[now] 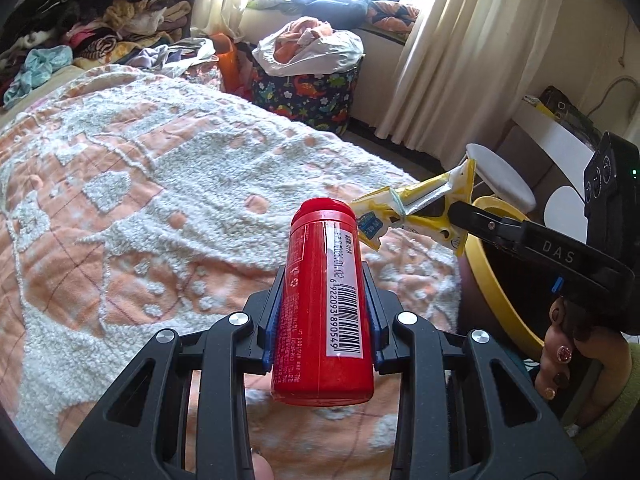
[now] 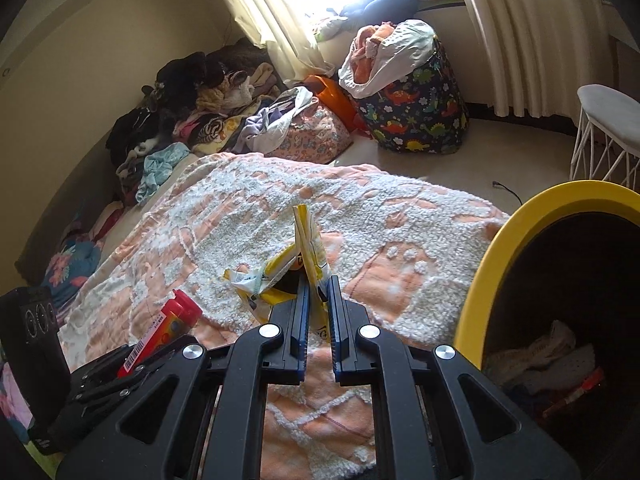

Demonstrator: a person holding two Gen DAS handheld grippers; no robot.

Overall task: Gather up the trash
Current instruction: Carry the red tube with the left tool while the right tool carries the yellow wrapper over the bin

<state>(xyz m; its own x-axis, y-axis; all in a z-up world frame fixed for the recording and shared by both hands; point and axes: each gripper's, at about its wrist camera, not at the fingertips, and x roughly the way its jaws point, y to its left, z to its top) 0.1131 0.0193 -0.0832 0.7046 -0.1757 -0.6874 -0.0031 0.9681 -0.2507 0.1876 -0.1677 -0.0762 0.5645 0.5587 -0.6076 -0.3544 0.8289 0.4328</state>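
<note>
- The left tool (image 1: 324, 300) was clamped on a red cylindrical plastic bottle with a white barcode label (image 1: 322, 308), held lifted above the bed.
- The right tool (image 2: 318, 300) was pinched on a crumpled yellow foil snack wrapper (image 2: 304, 260), also clear of the bed.
- Just beside, at the bed's edge, stood a dark bin with a yellow rim (image 2: 500, 248), some rubbish already inside.
- Below lay the peach-and-white tufted bedspread (image 1: 160, 184).
- Judged step: both pieces were picked up and were on the way to the bin.
- The next move called for bringing each tool over the bin's mouth and letting go, the wrapper first as it was nearer.
</note>
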